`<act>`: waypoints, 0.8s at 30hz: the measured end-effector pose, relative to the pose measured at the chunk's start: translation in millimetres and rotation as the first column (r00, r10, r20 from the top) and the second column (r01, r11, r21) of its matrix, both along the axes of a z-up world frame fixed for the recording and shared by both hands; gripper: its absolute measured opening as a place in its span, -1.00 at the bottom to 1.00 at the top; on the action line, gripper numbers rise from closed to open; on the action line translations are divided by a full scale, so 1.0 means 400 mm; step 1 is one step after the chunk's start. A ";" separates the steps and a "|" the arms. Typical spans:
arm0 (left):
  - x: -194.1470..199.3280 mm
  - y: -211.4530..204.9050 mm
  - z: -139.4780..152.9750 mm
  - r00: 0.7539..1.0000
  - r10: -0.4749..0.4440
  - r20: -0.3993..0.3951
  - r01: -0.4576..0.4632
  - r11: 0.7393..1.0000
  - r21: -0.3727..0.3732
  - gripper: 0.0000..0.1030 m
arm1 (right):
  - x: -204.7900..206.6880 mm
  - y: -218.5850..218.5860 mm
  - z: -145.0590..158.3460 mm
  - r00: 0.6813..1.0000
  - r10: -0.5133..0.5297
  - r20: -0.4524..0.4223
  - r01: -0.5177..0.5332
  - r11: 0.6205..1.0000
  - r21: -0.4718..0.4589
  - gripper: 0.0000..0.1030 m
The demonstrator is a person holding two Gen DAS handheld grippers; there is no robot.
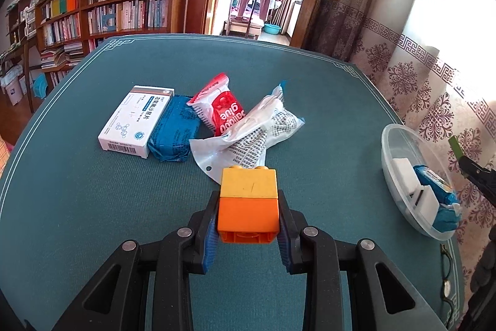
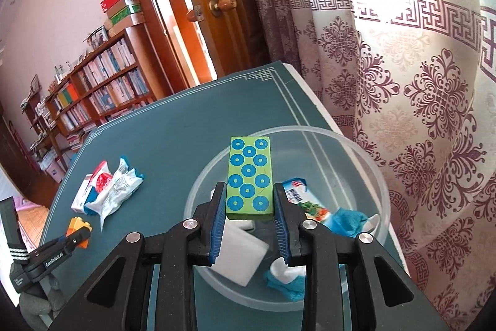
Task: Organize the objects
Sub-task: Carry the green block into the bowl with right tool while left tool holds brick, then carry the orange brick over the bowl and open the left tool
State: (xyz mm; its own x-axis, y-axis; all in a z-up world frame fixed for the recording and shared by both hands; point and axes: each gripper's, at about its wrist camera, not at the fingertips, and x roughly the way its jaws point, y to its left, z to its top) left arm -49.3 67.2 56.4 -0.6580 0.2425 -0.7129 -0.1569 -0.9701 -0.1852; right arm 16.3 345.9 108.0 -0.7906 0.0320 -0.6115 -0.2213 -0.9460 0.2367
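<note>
Bare desk (image 1: 77,222) on the near left. Medicine box (image 1: 136,121), blue packet (image 1: 173,129), red pouch (image 1: 221,104) and clear bag (image 1: 254,129) crowd centre. Clear bowl (image 2: 365,151) blocks right edge, half full.

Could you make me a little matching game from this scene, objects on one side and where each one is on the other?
Things:
1. green tile with blue dots
2. yellow and orange brick
3. white medicine box
4. white foam blocks

Places:
A. lying on the table beside a blue packet
B. inside the clear bowl
C. held in the left gripper
D. held in the right gripper

Pairs: 1-D, 2-C, 3-A, 4-B
</note>
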 end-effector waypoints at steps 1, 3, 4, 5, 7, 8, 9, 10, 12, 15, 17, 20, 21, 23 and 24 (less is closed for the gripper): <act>0.001 0.011 0.004 1.000 -0.011 -0.002 0.011 1.000 -0.001 -0.35 | 0.001 0.015 -0.002 1.000 -0.009 0.002 0.009 1.000 0.001 -0.42; 0.002 0.035 0.011 0.999 -0.032 -0.006 0.032 0.999 -0.006 -0.35 | 0.000 0.042 -0.012 1.000 -0.022 0.010 0.022 1.000 0.003 -0.42; 0.004 0.048 0.014 0.999 -0.044 -0.008 0.044 0.999 -0.009 -0.35 | -0.004 0.052 -0.018 0.999 -0.028 0.018 0.027 1.000 0.006 -0.42; 0.005 0.062 0.017 0.998 -0.056 -0.009 0.056 0.998 -0.014 -0.35 | -0.007 0.060 -0.025 0.999 -0.030 0.024 0.029 1.000 0.007 -0.42; 0.006 0.090 0.022 0.997 -0.077 -0.013 0.077 0.997 -0.024 -0.35 | -0.009 0.073 -0.033 0.999 -0.028 0.026 0.028 0.999 0.015 -0.41; 0.006 0.102 0.025 0.996 -0.087 -0.014 0.087 0.996 -0.028 -0.35 | -0.012 0.078 -0.036 0.999 -0.030 0.030 0.029 0.999 0.021 -0.42; 0.007 0.114 0.027 0.995 -0.097 -0.014 0.097 0.995 -0.032 -0.35 | -0.015 0.084 -0.039 0.999 -0.025 0.032 0.025 1.000 0.020 -0.42; 0.008 0.125 0.030 0.994 -0.106 -0.015 0.106 0.994 -0.036 -0.35 | -0.018 0.089 -0.044 0.999 -0.021 0.038 0.020 1.000 0.017 -0.42; 0.011 0.146 0.034 0.992 -0.122 -0.016 0.122 0.992 -0.043 -0.35 | -0.021 0.096 -0.053 0.999 -0.013 0.046 0.013 1.000 0.004 -0.42; 0.014 0.177 0.040 0.990 -0.142 -0.018 0.141 0.989 -0.051 -0.35 | -0.024 0.112 -0.067 0.999 -0.005 0.050 0.006 1.000 -0.026 -0.42; 0.017 0.196 0.042 0.988 -0.155 -0.019 0.154 0.987 -0.055 -0.35 | -0.021 0.123 -0.070 0.999 -0.003 0.045 0.005 0.999 -0.042 -0.42; 0.021 0.226 0.046 0.984 -0.178 -0.019 0.176 0.982 -0.065 -0.35 | -0.008 0.129 -0.069 0.999 0.001 0.036 0.001 0.999 -0.049 -0.41; 0.022 0.236 0.047 0.982 -0.186 -0.019 0.184 0.981 -0.067 -0.35 | -0.003 0.131 -0.068 0.999 0.002 0.033 0.000 0.999 -0.052 -0.41; 0.023 0.257 0.048 0.979 -0.202 -0.018 0.200 0.977 -0.072 -0.35 | 0.008 0.136 -0.068 1.000 0.001 0.029 0.001 0.998 -0.059 -0.41; 0.024 0.268 0.049 0.977 -0.211 -0.017 0.209 0.975 -0.074 -0.35 | 0.015 0.138 -0.067 1.000 0.000 0.026 0.002 0.998 -0.063 -0.41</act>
